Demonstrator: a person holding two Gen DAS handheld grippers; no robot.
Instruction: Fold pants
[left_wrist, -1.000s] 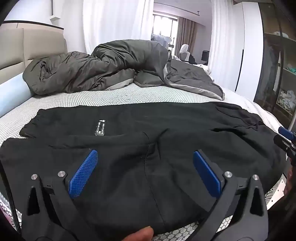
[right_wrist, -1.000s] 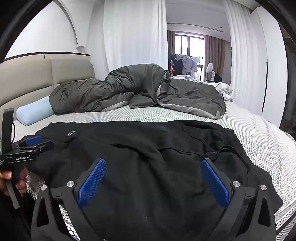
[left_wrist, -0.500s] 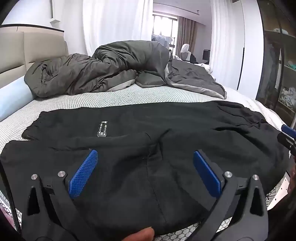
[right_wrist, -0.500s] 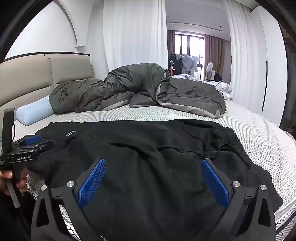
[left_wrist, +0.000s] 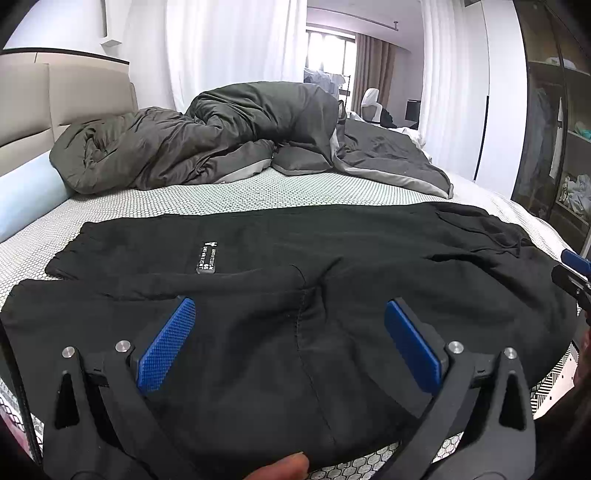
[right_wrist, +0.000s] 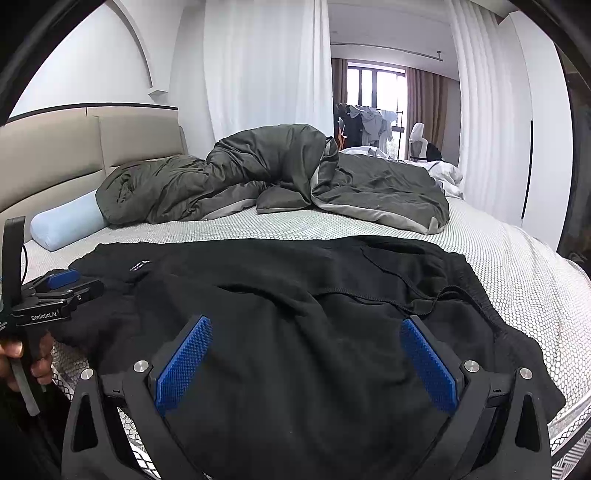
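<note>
Black pants (left_wrist: 332, 266) lie spread flat across the near part of the bed, with a white-lettered label (left_wrist: 207, 256) on the left leg. In the right wrist view the pants (right_wrist: 295, 288) show a waistband (right_wrist: 480, 299) and a drawstring at the right. My left gripper (left_wrist: 288, 310) is open just above the crotch seam, nothing between its blue pads. My right gripper (right_wrist: 306, 325) is also open, over the cloth near the waist. Each gripper shows in the other's view: the right gripper (left_wrist: 572, 267) at the far right edge, the left gripper (right_wrist: 62, 288) at the left, held by a hand.
A crumpled dark grey duvet (right_wrist: 277, 177) fills the back of the bed. A pale blue bolster (right_wrist: 66, 225) lies by the beige headboard (right_wrist: 92, 147). White honeycomb sheet (right_wrist: 517, 266) is bare to the right. An open wardrobe (left_wrist: 554, 147) stands right of the bed.
The left gripper's view has swung slightly, so the duvet sits a little further right. Both grippers stay open over the pants, which have not moved.
</note>
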